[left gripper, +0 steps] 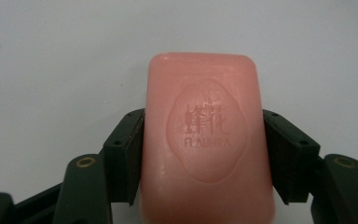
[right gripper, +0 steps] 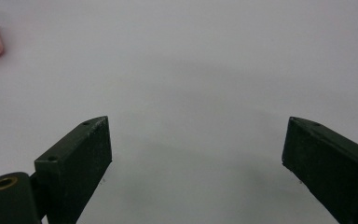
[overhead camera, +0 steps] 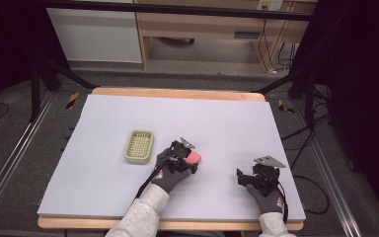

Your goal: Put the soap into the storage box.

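Embossed soap bar (left gripper: 208,140) between left hand-held gripper (left gripper: 204,154) jaws

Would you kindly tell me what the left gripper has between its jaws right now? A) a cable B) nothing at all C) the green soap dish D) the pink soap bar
D: in the left gripper view the two black jaws of the left gripper press on either side of the pink soap bar, while the soap dish lies apart on the table.
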Demonstrator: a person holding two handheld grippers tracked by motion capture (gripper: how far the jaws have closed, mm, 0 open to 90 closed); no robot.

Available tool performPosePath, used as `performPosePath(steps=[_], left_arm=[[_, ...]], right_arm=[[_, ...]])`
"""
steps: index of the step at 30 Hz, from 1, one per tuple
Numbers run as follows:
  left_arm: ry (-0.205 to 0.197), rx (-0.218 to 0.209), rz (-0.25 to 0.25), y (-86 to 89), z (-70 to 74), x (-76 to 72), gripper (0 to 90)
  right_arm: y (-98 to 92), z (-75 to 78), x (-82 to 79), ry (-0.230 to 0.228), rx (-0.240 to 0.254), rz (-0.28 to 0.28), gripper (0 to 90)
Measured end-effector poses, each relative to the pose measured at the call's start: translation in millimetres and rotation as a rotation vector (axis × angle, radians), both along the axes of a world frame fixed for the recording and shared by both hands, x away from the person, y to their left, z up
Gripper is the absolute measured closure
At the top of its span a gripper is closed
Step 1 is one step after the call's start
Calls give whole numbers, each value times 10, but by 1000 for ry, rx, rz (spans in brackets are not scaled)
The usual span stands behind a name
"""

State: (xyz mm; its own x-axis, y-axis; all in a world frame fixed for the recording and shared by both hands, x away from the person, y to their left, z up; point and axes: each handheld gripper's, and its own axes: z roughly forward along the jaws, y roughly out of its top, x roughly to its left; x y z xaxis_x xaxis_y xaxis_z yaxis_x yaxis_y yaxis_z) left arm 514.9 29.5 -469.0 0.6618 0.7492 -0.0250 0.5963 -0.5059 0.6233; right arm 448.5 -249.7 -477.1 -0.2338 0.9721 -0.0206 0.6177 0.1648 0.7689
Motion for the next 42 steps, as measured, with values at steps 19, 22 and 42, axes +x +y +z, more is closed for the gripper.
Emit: performPosePath(steps=[19, 22, 42], left_arm=[[-4, 12, -28, 8, 5, 9, 369], [2, 6, -36, 14, 12, 10, 369], [-47, -33, -49, 215, 309, -128, 370]], right_arm=[[2, -1, 2, 6, 2, 1, 83], [2, -1, 4, 7, 0, 1, 84], [-1, 4, 1, 7, 4, -3, 84]])
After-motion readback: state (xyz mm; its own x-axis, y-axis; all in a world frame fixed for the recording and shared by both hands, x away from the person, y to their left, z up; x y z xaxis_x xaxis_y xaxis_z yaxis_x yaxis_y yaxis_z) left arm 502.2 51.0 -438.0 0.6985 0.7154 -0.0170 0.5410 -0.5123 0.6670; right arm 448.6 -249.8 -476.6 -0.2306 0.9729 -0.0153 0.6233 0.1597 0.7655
